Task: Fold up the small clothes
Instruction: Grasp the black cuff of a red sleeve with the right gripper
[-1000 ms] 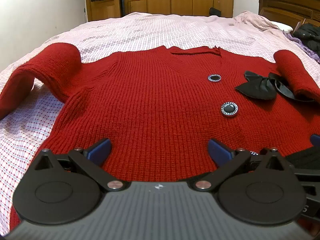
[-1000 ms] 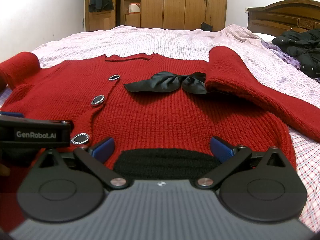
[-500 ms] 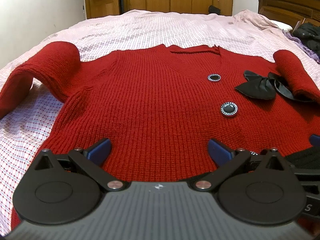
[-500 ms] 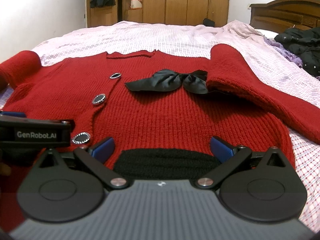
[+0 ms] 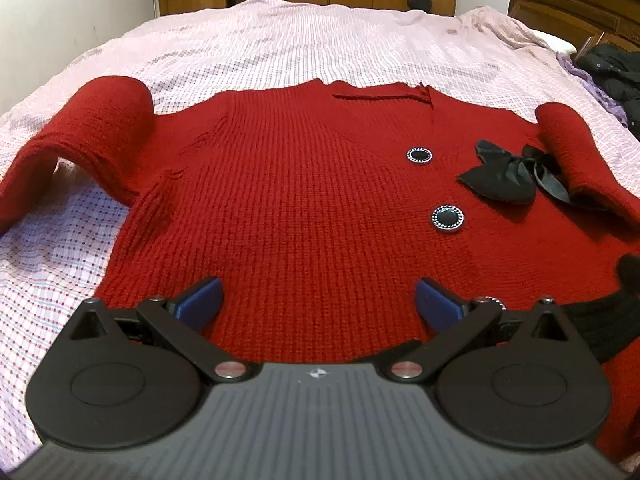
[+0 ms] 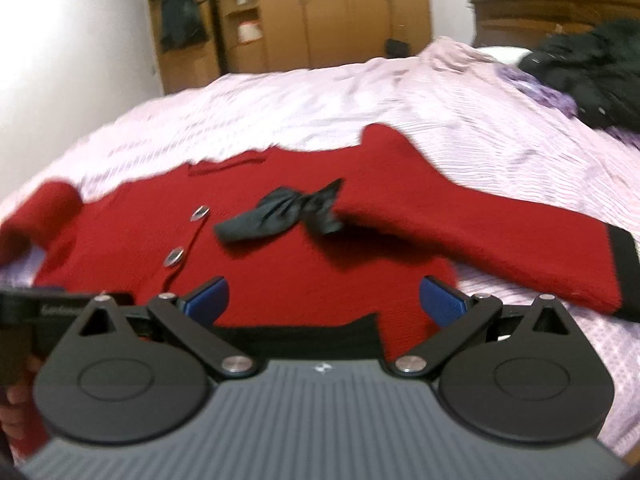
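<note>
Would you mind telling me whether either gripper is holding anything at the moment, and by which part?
Nothing is held: the left gripper and right gripper are both open above the cardigan's hem.

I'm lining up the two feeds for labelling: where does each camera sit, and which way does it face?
Left wrist: on the left claw, low over the hem of the red cardigan, facing up the bed toward the wardrobe; open fingers show.
Right wrist: on the right claw, tilted and blurred, facing the same way; open fingers and the left claw's body show.
Shared: cardigan, black bow, buttons, bedsheet.
</note>
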### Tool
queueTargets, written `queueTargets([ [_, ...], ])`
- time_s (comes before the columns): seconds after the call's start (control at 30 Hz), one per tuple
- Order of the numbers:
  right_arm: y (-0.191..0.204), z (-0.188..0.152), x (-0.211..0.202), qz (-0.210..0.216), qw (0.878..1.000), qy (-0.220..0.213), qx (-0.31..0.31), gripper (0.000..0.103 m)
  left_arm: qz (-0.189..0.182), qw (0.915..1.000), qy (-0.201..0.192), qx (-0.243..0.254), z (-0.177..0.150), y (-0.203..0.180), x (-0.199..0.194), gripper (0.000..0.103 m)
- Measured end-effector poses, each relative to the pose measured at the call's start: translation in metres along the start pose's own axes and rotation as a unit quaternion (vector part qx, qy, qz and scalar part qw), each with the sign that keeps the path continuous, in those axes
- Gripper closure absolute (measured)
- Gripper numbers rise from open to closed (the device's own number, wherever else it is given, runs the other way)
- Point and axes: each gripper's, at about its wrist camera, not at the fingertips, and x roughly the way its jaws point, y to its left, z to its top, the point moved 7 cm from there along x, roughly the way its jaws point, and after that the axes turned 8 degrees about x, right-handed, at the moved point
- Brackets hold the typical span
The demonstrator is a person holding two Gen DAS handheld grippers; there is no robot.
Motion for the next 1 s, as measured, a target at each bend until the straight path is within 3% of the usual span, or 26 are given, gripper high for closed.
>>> queueTargets([
  [0.17,-0.038,0.019,-0.011,-0.025,0.999,-0.022,0.041,0.0,-0.011,0.9999,0.0,0.004,0.002,-0.003,-0.008,0.0],
  [0.43,-0.125,0.04,-0.01,-0.128,0.986,-0.047,0.094,0.0,-0.015,0.9998,0.005,0.012,0.004,-0.009,-0.013,0.0],
  [0.6,-0.177,0.042,0.003,-0.166,0.977,-0.039,0.129,0.0,-0.008,0.9997,0.015,0.017,0.001,-0.009,-0.003,0.0],
  [0.73,-0.204,0.031,0.018,-0.164,0.973,-0.006,0.16,0.0,-0.004,0.9997,0.015,0.02,-0.001,-0.009,0.002,0.0],
  [1.0,-0.217,0.017,0.037,-0.112,0.979,0.004,0.171,0.0,0.0,0.9996,0.018,0.023,-0.002,-0.011,0.007,0.0],
])
